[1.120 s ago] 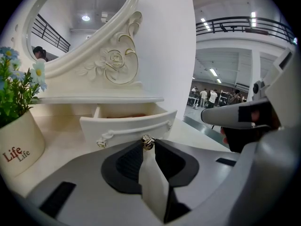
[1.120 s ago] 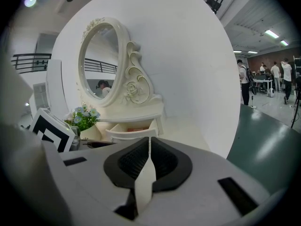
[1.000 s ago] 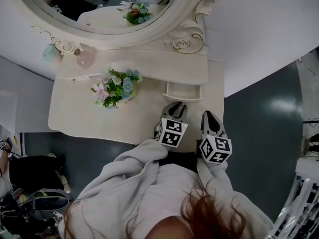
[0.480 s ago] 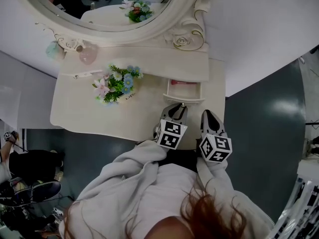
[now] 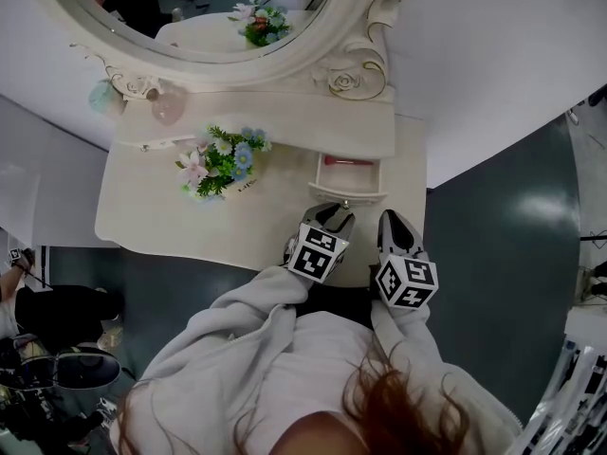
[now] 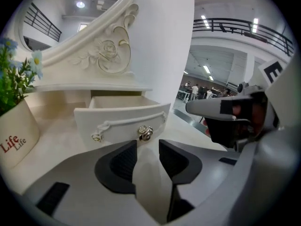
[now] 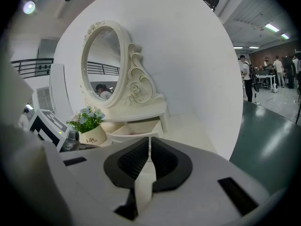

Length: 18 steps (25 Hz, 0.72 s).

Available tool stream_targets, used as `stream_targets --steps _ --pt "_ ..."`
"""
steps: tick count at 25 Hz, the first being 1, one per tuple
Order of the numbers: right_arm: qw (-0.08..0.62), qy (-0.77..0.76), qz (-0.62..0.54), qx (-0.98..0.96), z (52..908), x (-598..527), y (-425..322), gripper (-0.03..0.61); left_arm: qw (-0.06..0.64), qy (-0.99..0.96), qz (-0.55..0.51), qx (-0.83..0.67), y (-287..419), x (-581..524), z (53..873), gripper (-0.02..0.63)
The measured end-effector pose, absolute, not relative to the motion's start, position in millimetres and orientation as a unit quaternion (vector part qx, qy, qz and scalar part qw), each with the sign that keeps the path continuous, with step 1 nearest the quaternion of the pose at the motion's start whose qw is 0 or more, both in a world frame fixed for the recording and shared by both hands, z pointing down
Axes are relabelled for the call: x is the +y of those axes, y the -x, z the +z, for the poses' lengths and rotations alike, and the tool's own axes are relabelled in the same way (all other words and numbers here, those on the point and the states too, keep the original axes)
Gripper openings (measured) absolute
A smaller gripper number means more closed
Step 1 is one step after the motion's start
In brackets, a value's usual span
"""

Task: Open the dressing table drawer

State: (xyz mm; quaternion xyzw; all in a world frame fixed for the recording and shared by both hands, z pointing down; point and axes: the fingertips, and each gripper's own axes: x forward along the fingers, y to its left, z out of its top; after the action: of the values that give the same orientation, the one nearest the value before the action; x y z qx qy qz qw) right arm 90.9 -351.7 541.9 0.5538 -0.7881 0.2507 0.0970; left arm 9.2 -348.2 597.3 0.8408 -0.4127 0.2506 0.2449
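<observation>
The white dressing table [image 5: 152, 218] filled the upper head view, its oval mirror [image 5: 218, 8] at the top edge. Its drawer [image 5: 348, 194] stood pulled out at centre, right of the flower pot [image 5: 220, 167]. Just below, the left gripper [image 6: 147, 147] had just been opening its jaws, released and empty, tips just short of the drawer's knob [image 6: 145, 133]. The right gripper [image 7: 149, 142], beside it toward the right, was clenched on nothing.
</observation>
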Motion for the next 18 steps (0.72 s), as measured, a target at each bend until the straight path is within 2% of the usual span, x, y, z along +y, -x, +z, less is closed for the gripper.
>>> stream_targets --steps 2,9,14,18 --pt "0.098 -0.556 0.253 -0.785 543 -352 -92 0.040 0.254 -0.849 0.260 -0.383 -11 -341 600 0.187" --pt "0.101 -0.553 0.258 -0.786 544 -354 -88 0.040 0.266 -0.865 0.283 -0.319 -8 -322 600 0.192" --pt "0.111 -0.547 0.264 -0.787 549 -356 -86 0.040 0.243 -0.877 0.296 -0.291 5 -316 586 0.190" --pt "0.115 -0.544 0.268 -0.787 551 -356 -87 0.040 0.263 -0.886 0.273 -0.269 16 -313 570 0.179"
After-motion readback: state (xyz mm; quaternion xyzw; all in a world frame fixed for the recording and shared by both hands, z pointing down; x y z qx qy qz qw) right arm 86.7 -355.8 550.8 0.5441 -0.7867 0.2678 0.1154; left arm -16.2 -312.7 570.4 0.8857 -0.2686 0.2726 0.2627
